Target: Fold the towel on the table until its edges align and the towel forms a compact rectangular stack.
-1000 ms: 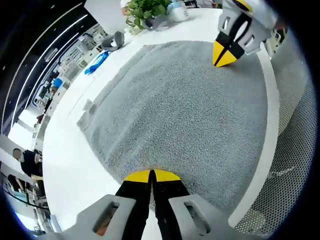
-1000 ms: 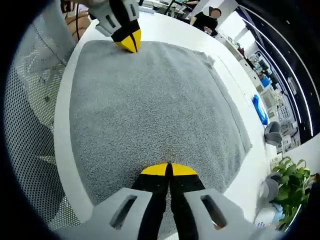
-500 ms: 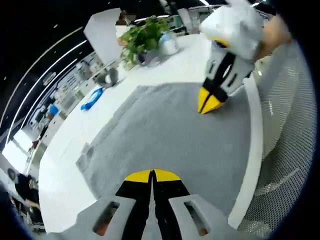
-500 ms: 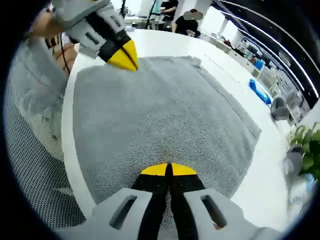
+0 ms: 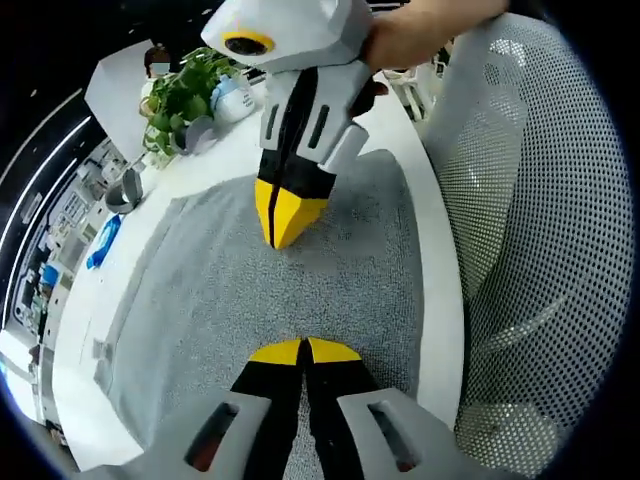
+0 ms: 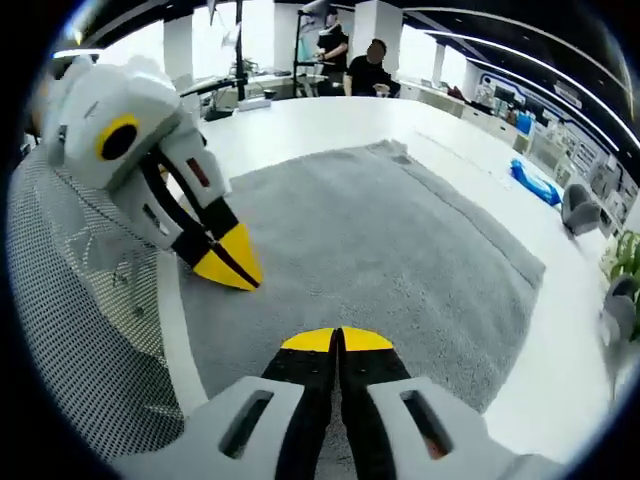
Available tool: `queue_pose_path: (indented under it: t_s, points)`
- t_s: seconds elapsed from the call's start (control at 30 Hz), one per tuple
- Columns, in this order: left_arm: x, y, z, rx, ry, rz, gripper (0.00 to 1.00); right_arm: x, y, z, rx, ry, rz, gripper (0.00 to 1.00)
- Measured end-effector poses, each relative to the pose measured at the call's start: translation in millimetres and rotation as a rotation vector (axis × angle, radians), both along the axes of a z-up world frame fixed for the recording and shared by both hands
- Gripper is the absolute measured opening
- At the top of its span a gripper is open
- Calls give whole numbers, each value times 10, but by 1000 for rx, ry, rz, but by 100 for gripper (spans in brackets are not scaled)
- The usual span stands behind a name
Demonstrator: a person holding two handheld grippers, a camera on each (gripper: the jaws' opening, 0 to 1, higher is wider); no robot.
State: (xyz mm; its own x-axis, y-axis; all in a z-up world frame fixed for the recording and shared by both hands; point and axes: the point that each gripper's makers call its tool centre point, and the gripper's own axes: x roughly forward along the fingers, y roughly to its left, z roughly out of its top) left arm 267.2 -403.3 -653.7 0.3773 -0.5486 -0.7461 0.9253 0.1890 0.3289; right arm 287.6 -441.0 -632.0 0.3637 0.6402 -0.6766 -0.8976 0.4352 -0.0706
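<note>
We are holding two claws over one grey towel (image 5: 230,290). Our left claw (image 5: 303,351) is pressed together on the towel's near edge, pinching it as far as we can tell; our right claw (image 6: 337,340) likewise. The towel is lying flat on the white worktop (image 6: 330,120), its near edge running along the worktop's rim beside a mesh chair (image 5: 530,230). One plant (image 5: 180,90) is standing beyond, with bare worktop around it.
</note>
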Motion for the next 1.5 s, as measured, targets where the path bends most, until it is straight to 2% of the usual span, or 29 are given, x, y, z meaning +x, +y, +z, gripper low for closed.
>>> queue_pose_path:
  t_s: [0.07,0.13,0.2,0.23,0.27,0.3,0.37,0.4,0.43,0.5,0.63,0.7,0.77,0.9,1.03,1.13,1.33,1.37,1.43,1.5]
  points:
    - [-8,-11,9,5,-9,-11,1,-97,40,18,-16,-2,58,0]
    - [-24,-7,18,17,-15,-35,1,-207,-9,-4,-84,-25,141,4]
    - [-107,66,48,79,-22,-126,3,-317,-101,2,-128,-68,238,10]
    - [-160,171,76,150,-46,-223,5,-418,-218,-12,-144,-42,274,9]
    - [-162,283,92,195,-50,-231,8,-418,-296,1,-137,-40,245,8]
    - [-194,492,127,262,-36,-238,9,-442,-436,8,-132,-35,238,7]
    - [-252,694,188,266,-7,-249,9,-511,-638,-20,-128,10,208,8]
    - [-341,831,221,231,67,-211,9,-560,-779,-50,-136,37,187,10]
    - [-385,905,244,202,104,-178,9,-595,-864,-70,-147,47,187,10]
    - [-420,1051,276,170,126,-133,10,-654,-1013,-90,-172,34,179,10]
    - [-488,1422,210,183,146,-45,10,-774,-1102,-114,-178,46,177,12]
    - [-527,1461,192,149,157,-16,11,-837,-1107,-144,-194,53,197,13]
    - [-564,1566,117,163,160,27,11,-826,-1174,-205,-253,31,197,12]
    - [-655,1589,40,179,164,30,13,-807,-1215,-208,-246,35,149,9]
    - [-643,1525,50,149,136,43,14,-840,-1237,-263,-295,14,186,8]
    - [-588,1487,60,167,83,25,15,-828,-1216,-245,-307,0,183,6]
    - [-542,1459,-9,158,91,48,13,-811,-1197,-270,-304,-13,173,5]
    - [-538,1431,5,139,86,48,12,-807,-1200,-266,-308,-14,173,5]
    - [-549,1442,-6,129,118,85,10,-797,-1197,-265,-293,8,144,4]
    - [-524,1450,-6,124,134,102,9,-777,-1187,-263,-236,66,60,3]
